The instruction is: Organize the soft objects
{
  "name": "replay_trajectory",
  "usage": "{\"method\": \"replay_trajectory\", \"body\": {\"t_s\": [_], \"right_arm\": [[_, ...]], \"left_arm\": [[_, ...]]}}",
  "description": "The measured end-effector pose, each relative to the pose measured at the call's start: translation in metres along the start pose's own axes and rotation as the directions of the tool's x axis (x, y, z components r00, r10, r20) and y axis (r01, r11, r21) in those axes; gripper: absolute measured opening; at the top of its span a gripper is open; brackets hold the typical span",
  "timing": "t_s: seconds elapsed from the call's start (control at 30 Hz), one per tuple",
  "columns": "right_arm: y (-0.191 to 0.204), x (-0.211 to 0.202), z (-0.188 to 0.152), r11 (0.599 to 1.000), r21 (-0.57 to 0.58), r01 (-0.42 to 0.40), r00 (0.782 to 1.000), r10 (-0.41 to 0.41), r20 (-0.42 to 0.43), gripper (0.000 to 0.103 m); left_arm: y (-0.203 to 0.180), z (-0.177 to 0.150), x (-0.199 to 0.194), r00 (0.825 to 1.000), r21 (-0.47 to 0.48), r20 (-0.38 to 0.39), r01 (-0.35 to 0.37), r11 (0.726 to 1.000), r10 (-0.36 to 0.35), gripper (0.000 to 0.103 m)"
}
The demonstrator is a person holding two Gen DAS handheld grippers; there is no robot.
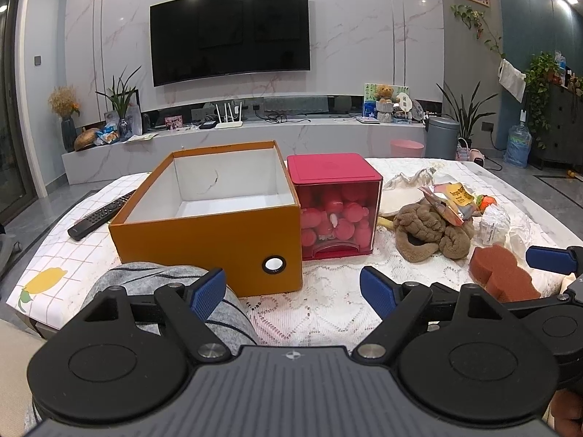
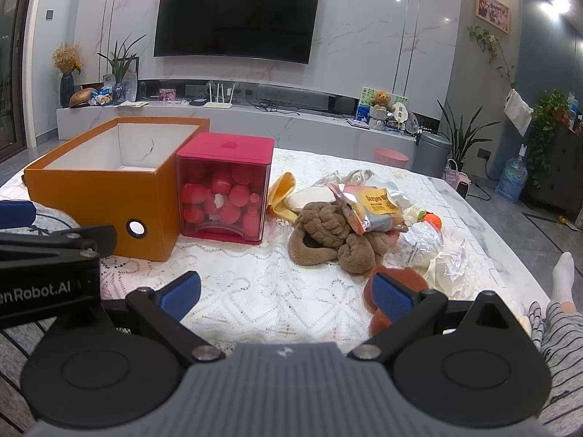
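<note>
Left wrist view: lace-covered worktop (image 1: 320,313) before a wall television (image 1: 230,32); left gripper (image 1: 291,291) and right gripper (image 2: 288,293) both gape, empty.

On the table (image 1: 328,306) an open box (image 1: 207,215) stood at the left, with a lidded container (image 1: 335,204) touching its right side. A remote (image 1: 100,215) lay left of the box. Right of the container sat a heap: a plush toy (image 1: 430,233) with a snack packet (image 1: 452,200) on it. A sponge (image 1: 503,273) lay in front of the heap.
</note>
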State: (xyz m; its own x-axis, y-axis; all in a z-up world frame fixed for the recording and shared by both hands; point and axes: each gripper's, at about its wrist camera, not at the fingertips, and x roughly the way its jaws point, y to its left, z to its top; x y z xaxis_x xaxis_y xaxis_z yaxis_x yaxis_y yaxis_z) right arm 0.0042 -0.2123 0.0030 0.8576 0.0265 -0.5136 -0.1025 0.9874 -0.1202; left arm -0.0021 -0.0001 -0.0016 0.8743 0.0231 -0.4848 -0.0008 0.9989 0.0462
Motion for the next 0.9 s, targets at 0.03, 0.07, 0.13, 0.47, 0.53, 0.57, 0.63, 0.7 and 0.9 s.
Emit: {"method": "replay_trajectory", "body": {"t_s": [0.03,0.07,0.13,0.47,0.53,0.57,0.63,0.7,0.9], "right_arm": [[0.0001,0.0,0.0001,1.0,0.0,0.0,1.0,0.0,0.0,0.098],[0.0002,0.0003,-0.0002,1.0,-0.001,0.0,1.0,0.0,-0.001,0.098],[0.0003,0.0002,-0.0003,1.0,-0.003,0.003,1.0,-0.003,-0.002,0.098],[0.0002,0.0005,-0.001,1.0,-0.008,0.004,1.0,-0.004,-0.006,0.098],[0.0013,0.0012,-0.0009,1.0,-0.013,0.005,1.0,-0.005,-0.008,0.098],[0.0013,0.0015,-0.0007,1.0,-0.013,0.004,1.0,-0.005,-0.009,0.098],[0.0008,0.0014,-0.001,1.0,-0.013,0.004,1.0,-0.004,-0.009,0.098],[0.0008,0.0013,-0.0011,1.0,-0.011,0.002,1.0,-0.002,-0.008,0.098],[-0.0013,0.0018,-0.0014,1.0,-0.003,0.006,1.0,-0.006,-0.009,0.098]], "left_arm": [[0.0006,-0.0003,0.0008,1.0,0.0,-0.002,-0.001,1.0,0.001,0.097],[0.0009,-0.0005,0.0013,1.0,-0.001,-0.003,0.0,1.0,0.0,0.097],[0.0016,-0.0012,0.0022,1.0,-0.005,-0.009,0.001,1.0,-0.001,0.097],[0.0015,-0.0016,0.0032,1.0,-0.005,-0.016,-0.002,1.0,0.002,0.097],[0.001,-0.0019,0.0031,1.0,-0.002,-0.017,-0.004,1.0,0.004,0.097],[0.0008,-0.0017,0.003,1.0,-0.002,-0.018,-0.004,1.0,0.004,0.097],[0.0005,-0.001,0.0028,1.0,-0.003,-0.022,-0.006,1.0,0.006,0.097],[0.0005,-0.0008,0.0027,1.0,0.001,-0.022,-0.005,1.0,0.005,0.097],[-0.0017,0.0033,0.0049,0.999,0.008,-0.033,0.006,1.0,-0.005,0.097]]}}
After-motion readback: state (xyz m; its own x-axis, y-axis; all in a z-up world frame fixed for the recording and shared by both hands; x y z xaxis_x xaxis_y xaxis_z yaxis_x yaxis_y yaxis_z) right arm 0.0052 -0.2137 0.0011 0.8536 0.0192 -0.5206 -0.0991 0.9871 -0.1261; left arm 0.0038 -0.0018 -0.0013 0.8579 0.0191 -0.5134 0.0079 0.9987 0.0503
